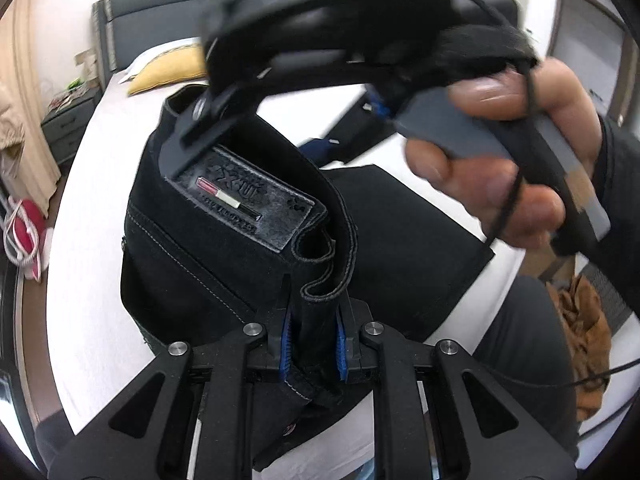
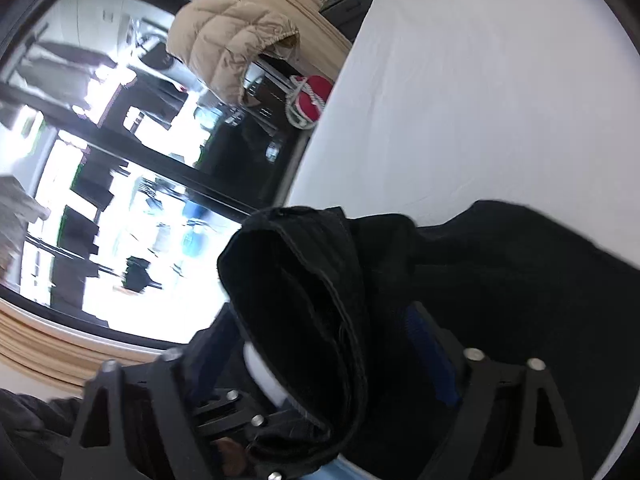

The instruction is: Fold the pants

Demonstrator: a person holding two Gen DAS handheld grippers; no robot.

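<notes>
Your left gripper [image 1: 313,336] and right gripper [image 2: 344,364] both clamp the thick black denim pants [image 1: 224,240] at the waistband, lifted above the white bed [image 1: 92,240]; heavy, floppy cloth, so grip the stiff seams

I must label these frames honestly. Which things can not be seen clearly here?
- Left wrist view: right gripper smeared by motion; its fingertips hide behind the black pants.
- Leather patch: lettering too blurred to read.
- Right wrist view: pants cover the grip point.
</notes>
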